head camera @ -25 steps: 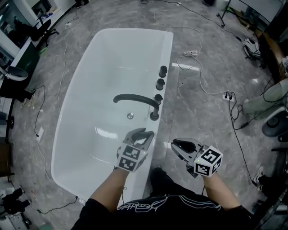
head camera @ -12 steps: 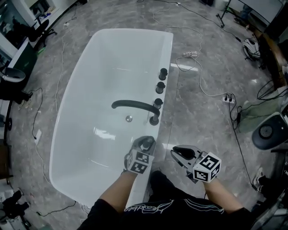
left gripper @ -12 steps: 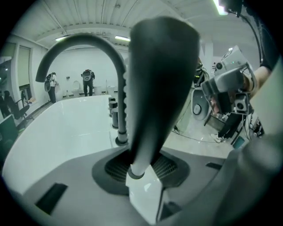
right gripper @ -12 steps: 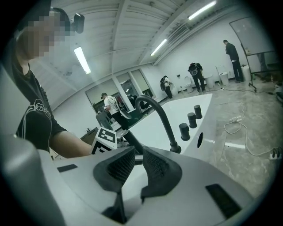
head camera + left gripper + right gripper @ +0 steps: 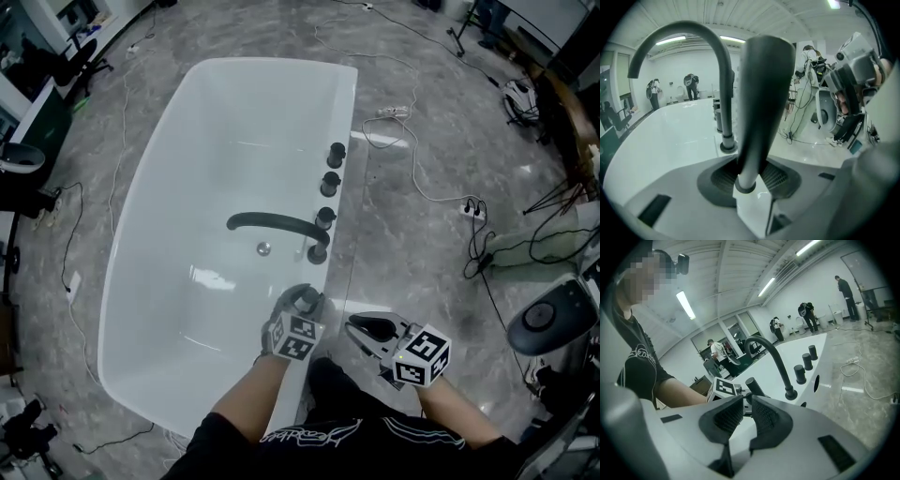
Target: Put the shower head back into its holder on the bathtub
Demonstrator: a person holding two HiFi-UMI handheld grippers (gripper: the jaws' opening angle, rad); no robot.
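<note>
The dark shower head [image 5: 761, 108] stands upright between the jaws of my left gripper [image 5: 750, 176], which is shut on its handle. Its lower end sits right at the white rim of the bathtub [image 5: 347, 141]; the holder itself is hidden beneath it. In the head view the left gripper [image 5: 303, 302] is over the rim's near part, just short of the curved black faucet [image 5: 267, 223]. My right gripper [image 5: 356, 326] hovers beside the tub over the floor, open by a narrow gap with nothing between its pads [image 5: 726, 416]. The right gripper view shows the shower head [image 5: 754, 386] beyond those pads.
Three black knobs [image 5: 330, 178] line the rim beyond the faucet. Cables and a power strip [image 5: 473, 202] lie on the marble floor to the right, with equipment [image 5: 553, 319] at the right edge. People stand far off [image 5: 806, 315].
My left gripper has sunk with the shower head, from above the tub down to the rim. The right gripper has dropped a little and stays beside the tub.
</note>
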